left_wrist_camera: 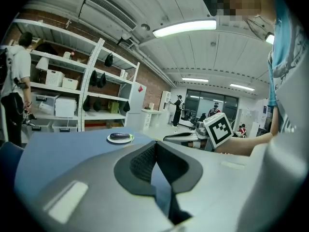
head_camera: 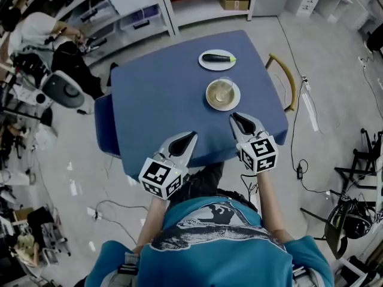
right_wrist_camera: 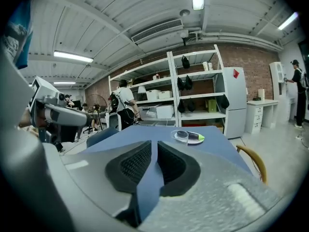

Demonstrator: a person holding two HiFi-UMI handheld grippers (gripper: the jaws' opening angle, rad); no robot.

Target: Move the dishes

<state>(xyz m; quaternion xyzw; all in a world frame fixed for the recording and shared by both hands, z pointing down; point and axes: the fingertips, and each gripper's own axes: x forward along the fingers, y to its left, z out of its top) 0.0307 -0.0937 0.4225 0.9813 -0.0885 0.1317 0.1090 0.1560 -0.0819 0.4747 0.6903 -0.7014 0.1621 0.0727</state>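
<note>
A white plate [head_camera: 216,60] with a dark eggplant-like piece on it lies at the far right of the blue table [head_camera: 161,94]. Nearer to me stands a second plate [head_camera: 223,94] carrying a clear glass bowl. The far plate [left_wrist_camera: 120,137] also shows in the left gripper view. In the right gripper view the glass [right_wrist_camera: 181,135] stands in front of the far plate [right_wrist_camera: 195,138]. My left gripper [head_camera: 192,136] [left_wrist_camera: 155,144] hovers shut over the table's near edge, holding nothing. My right gripper [head_camera: 234,118] [right_wrist_camera: 154,143] is shut and empty just short of the near plate.
A wooden chair [head_camera: 285,76] stands at the table's right side and a blue chair [head_camera: 103,123] at its left. Shelving [head_camera: 149,8] lines the far wall. A person [head_camera: 36,31] works at the upper left. Cables [head_camera: 299,160] lie on the floor.
</note>
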